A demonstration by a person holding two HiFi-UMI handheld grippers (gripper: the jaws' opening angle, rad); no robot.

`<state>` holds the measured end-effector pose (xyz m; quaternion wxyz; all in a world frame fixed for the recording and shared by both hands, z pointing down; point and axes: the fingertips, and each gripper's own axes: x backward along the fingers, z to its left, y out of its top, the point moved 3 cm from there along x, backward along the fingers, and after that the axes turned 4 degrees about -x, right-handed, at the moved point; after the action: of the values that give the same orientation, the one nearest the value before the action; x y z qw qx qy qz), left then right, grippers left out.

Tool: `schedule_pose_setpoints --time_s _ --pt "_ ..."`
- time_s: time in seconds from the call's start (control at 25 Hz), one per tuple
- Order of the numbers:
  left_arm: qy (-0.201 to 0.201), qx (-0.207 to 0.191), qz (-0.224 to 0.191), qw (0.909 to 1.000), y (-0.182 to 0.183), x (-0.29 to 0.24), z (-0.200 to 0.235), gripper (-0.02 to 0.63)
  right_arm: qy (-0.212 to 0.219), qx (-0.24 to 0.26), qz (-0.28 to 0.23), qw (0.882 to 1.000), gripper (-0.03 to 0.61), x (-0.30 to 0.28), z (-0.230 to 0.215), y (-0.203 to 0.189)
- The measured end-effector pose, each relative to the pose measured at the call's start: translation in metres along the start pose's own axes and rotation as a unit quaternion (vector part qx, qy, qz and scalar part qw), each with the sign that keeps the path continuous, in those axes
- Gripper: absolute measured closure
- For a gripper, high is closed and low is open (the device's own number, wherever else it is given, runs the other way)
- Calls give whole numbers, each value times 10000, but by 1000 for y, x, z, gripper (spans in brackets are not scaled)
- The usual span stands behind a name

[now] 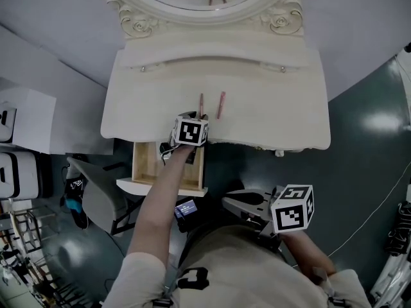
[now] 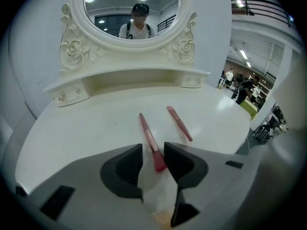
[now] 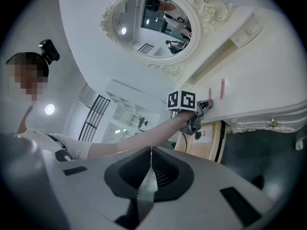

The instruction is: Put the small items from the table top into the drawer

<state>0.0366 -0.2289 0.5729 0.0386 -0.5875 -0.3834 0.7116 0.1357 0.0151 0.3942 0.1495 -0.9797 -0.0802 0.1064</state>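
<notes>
left tool (image 2: 153, 150) is released: its jaws stand apart astride the bristle end of the near brush (image 2: 149, 137). the brush head lies against the right-hand jaw, with a gap showing on the other side. only the left gripper view gives me that. in the head view the marker cube (image 1: 191, 132) covers the jaws and i see just the brush's handle poking out beyond it.

the right tool (image 3: 150, 152) is clenched on nothing, its jaws meeting edge to edge. the head view puts it low in front of the body, well apart from the counter (image 2: 96, 123).

the head view also shows the drawer (image 1: 149, 162), pulled out below the counter's front edge, its pale wood floor visible left of my forearm. the left gripper view barely catches it. the right gripper view shows the left tool side-on, sitting right at that front edge, directly above the open drawer.

the near brush lies on the counter with its bristle end close to the front edge and its handle pointing toward the mirror (image 2: 132, 8). the second brush (image 2: 179, 123) lies just beside it on the right, not touching. open counter spreads to both sides, back to the raised shelf under the mirror.
</notes>
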Motion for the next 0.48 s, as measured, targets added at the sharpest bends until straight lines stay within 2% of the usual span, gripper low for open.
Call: schedule_pose_setpoints --time_s 0.32,0.48 --pt "-15 53 103 9999 -8 3 0 516 -139 38 -83 9999 548 0 5 -7" --pt "-90 113 145 9998 -10 4 3 523 -184 67 -112 9997 548 -2 7 -10"
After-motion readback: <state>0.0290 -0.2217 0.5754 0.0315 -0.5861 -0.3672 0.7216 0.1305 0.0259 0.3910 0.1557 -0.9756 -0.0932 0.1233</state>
